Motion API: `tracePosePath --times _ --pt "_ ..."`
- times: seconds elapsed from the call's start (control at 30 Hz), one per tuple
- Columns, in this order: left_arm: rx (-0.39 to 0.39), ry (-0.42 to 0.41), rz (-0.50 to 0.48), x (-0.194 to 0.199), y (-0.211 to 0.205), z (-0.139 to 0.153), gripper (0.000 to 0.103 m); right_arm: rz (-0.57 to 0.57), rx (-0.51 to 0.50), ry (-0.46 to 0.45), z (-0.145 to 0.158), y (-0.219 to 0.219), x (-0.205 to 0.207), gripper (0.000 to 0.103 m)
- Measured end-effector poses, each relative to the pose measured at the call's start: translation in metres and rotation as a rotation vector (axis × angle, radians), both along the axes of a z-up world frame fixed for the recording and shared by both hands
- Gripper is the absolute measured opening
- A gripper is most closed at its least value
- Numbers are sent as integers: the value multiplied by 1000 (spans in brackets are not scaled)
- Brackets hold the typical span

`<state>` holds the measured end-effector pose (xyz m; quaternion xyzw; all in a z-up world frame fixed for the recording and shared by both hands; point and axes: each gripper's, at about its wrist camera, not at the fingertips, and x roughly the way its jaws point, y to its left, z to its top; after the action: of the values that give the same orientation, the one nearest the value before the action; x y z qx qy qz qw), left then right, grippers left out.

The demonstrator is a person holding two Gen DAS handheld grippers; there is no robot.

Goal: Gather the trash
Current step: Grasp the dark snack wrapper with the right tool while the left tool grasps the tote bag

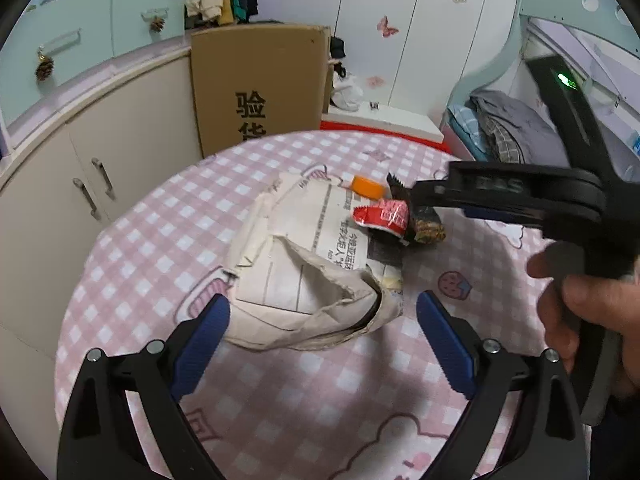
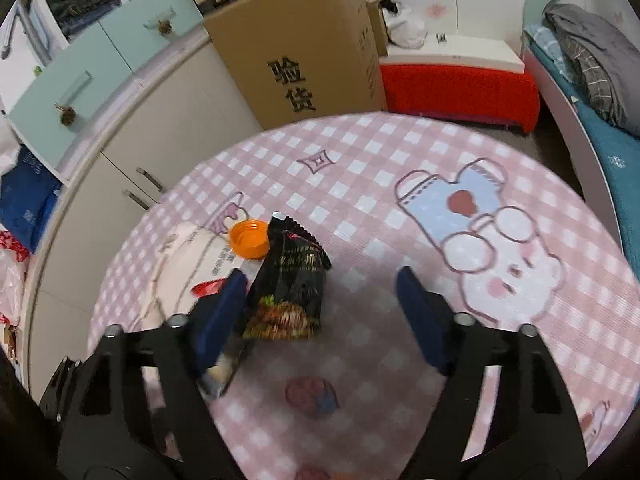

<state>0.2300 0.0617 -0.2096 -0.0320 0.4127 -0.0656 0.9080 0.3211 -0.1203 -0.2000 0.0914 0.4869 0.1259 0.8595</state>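
The left gripper (image 1: 322,340) has its ribbed blue fingers (image 1: 200,350) spread wide on either side of a crumpled newspaper bag (image 1: 304,264), soft and creased, its torn mouth gaping toward the camera. The right gripper (image 2: 320,312) is likewise released, its fingers (image 2: 218,316) apart around a glossy black snack wrapper (image 2: 290,280) with a serrated top edge; the left finger seems to touch the wrapper, though motion blur makes that uncertain.

Just beyond the wrapper lies a round orange bottle cap (image 2: 249,239), ridged at its rim. The left wrist view alone shows a shiny red wrapper (image 1: 380,216) lying on the newspaper beside the black one, and the person's right hand (image 1: 588,320) gripping the black handle. The right wrist view shows only a red sliver of it.

Everything rests on a round desk (image 2: 360,168) under a pink-and-white checked cloth printed with cartoon figures. Behind stand a cardboard box (image 2: 304,40), beige cabinets (image 1: 100,160) with mint drawers, a red-covered bench (image 2: 460,88) and a bed (image 2: 592,92) with rumpled grey bedding.
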Motion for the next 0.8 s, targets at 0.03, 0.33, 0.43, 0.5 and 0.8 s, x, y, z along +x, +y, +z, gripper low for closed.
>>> tracePosePath --times 0.03,0.33,0.43,0.5,0.8 --pt "-4 7 0 2 -1 -3 90 8 7 4 -2 2 2 66" --pt "-79 19 -71 0 -9 -9 31 70 15 -14 5 2 -9 11" --pt "-129 17 -80 -3 -5 -7 19 62 48 -23 6 -13 -21 11" --pt "-144 17 -86 -7 -4 -6 11 53 59 -34 9 -24 -31 11" --pt "-173 0 -94 -25 -3 4 4 9 96 -76 26 -61 -63 11"
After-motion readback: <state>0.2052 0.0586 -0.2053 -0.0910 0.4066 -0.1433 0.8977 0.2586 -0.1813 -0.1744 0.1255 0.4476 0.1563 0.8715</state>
